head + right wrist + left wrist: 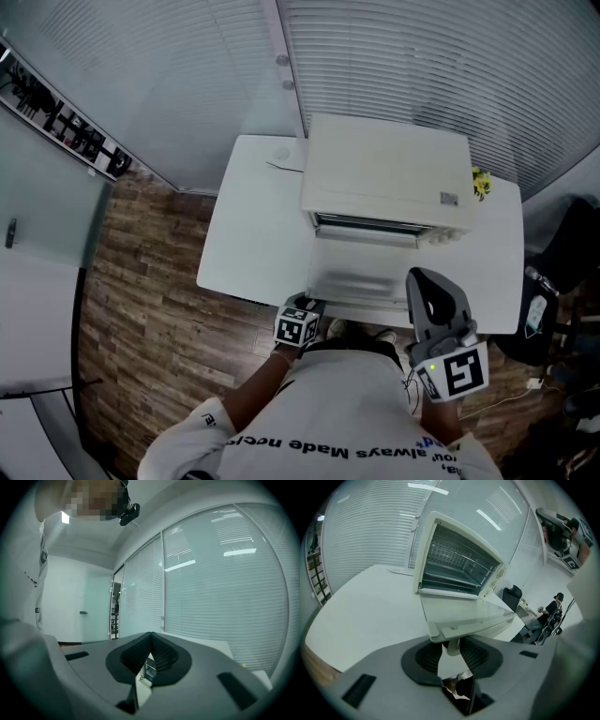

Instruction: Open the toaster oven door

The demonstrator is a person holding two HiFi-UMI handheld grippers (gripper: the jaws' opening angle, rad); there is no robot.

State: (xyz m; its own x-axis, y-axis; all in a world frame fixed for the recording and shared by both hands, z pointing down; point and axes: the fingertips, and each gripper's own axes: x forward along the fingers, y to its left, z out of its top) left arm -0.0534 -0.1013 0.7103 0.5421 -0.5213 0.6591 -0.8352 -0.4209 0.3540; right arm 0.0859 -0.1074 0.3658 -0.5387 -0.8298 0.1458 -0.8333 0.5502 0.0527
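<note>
A white toaster oven (389, 178) stands on a white table (253, 225). Its glass door (361, 277) lies folded down flat toward me. In the left gripper view the oven cavity (457, 562) shows its wire rack, and the door (464, 613) stretches out level. My left gripper (302, 314) sits at the door's front left corner. Its jaws (451, 645) are shut on the door handle (440, 632), whose white post fills the gap. My right gripper (433, 286) hangs to the right of the door, tilted upward and shut on nothing (151, 641).
A small yellow object (481, 183) lies behind the oven at the table's right. A dark office chair (572, 253) stands right of the table. Glass walls with blinds (422, 66) close off the back. Wood floor (141, 309) lies to the left.
</note>
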